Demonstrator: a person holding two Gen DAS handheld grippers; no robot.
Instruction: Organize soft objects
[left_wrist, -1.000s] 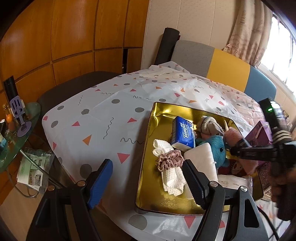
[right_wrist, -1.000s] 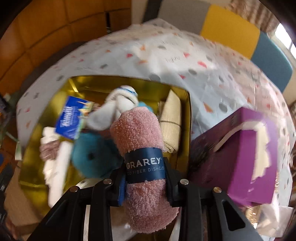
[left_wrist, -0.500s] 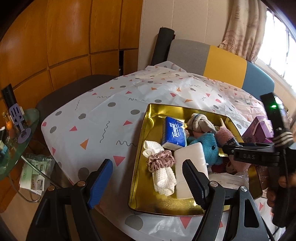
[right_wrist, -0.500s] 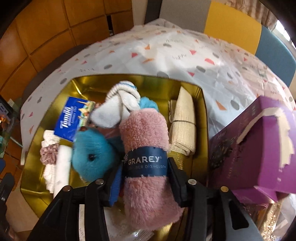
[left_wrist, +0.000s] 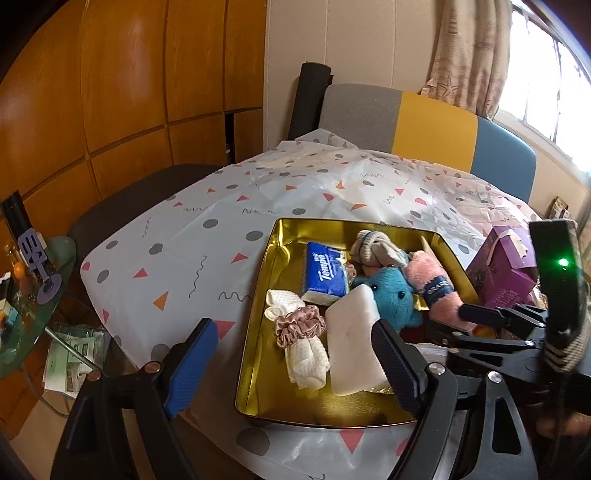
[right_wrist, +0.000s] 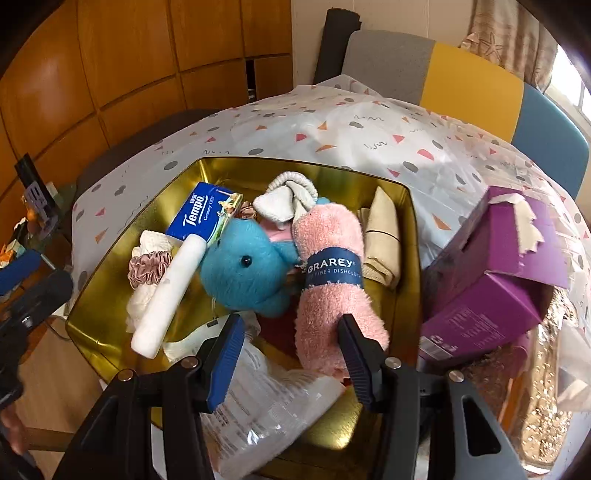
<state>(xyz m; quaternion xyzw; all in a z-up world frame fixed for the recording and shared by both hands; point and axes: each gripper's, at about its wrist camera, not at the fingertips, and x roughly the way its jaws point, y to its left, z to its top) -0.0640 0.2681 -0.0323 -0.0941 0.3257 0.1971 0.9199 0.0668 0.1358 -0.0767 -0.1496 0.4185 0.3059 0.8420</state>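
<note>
A gold tray (left_wrist: 273, 369) (right_wrist: 110, 266) on the patterned tablecloth holds soft things: a rolled pink dishcloth (right_wrist: 332, 273) (left_wrist: 432, 284) with a blue band, a blue plush toy (right_wrist: 243, 269) (left_wrist: 395, 295), a blue Tempo tissue pack (right_wrist: 203, 214) (left_wrist: 325, 273), a white sponge (left_wrist: 351, 347), a pink scrunchie on a white cloth (left_wrist: 299, 325), a grey sock bundle (right_wrist: 288, 199) and a beige cloth (right_wrist: 384, 236). My right gripper (right_wrist: 291, 358) is open; the pink roll lies in the tray with its near end beside the right finger. My left gripper (left_wrist: 291, 365) is open and empty over the tray's near-left edge.
A purple cardboard box (right_wrist: 498, 280) (left_wrist: 506, 269) stands right of the tray. A clear plastic packet (right_wrist: 266, 406) lies at the tray's near edge. A side table with clutter (left_wrist: 26, 291) is at the left. A grey, yellow and blue chair back (left_wrist: 424, 129) is behind the table.
My right gripper has opened and let go of the pink dishcloth roll, which now rests in the tray, and has drawn back. The left gripper has pulled back slightly.
</note>
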